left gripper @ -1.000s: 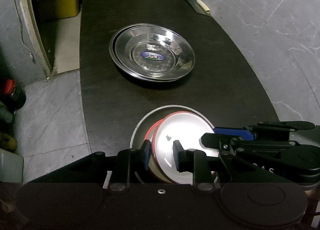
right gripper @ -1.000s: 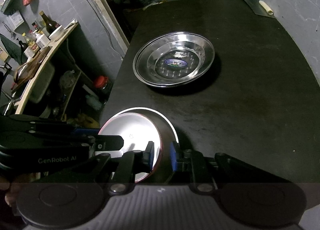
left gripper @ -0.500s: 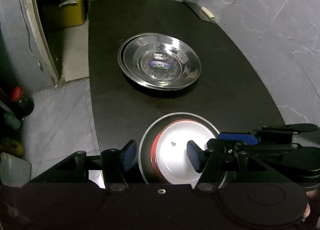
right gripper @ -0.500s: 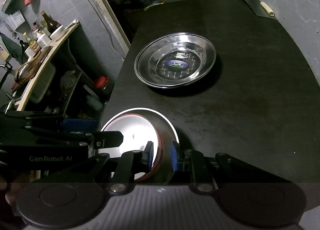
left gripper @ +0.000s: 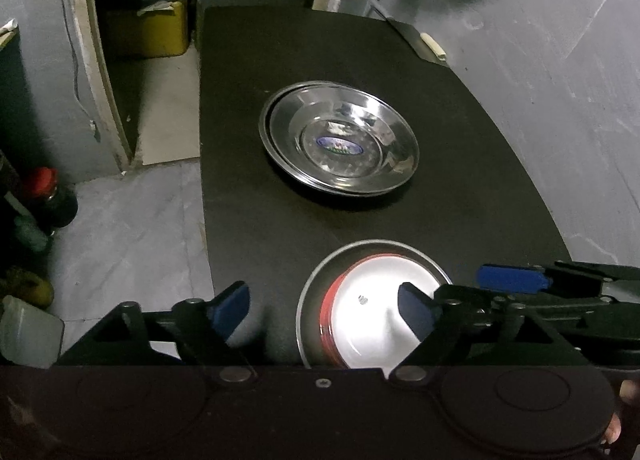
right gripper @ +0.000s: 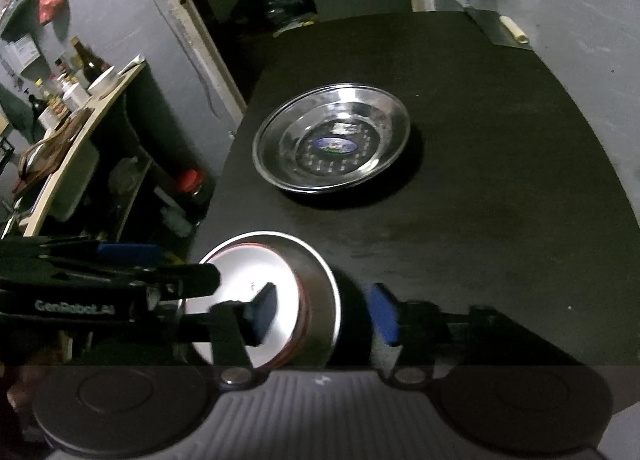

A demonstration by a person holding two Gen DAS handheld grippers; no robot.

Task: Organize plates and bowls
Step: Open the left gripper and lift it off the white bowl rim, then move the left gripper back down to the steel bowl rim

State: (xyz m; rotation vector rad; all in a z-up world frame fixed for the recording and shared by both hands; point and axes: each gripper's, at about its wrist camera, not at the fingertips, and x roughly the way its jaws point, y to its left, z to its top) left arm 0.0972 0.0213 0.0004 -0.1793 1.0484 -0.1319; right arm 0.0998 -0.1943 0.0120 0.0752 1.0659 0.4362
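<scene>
So both claws are letting go right now. The left claw (left gripper: 324, 310) is opening, with its fingers straddling the near-left rim of the bowls but not pressing on anything. The right claw (right gripper: 322, 314) is opening too, one finger over the white inside, the other outside the steel wall, clear of both.

The task's stuff: a white bowl with a red rim (left gripper: 376, 316) sits nested inside a steel bowl (left gripper: 316, 292) at the near edge of the dark surface (left gripper: 460, 220). Further back, well apart, is the stack of steel plates (left gripper: 340, 140). Makes sense to me: bowls with bowls, plates with plates.

Versus a second ago: both claws were pinched on the bowl rims then, and the white bowl sat tilted. Now it looks settled and released.
</scene>
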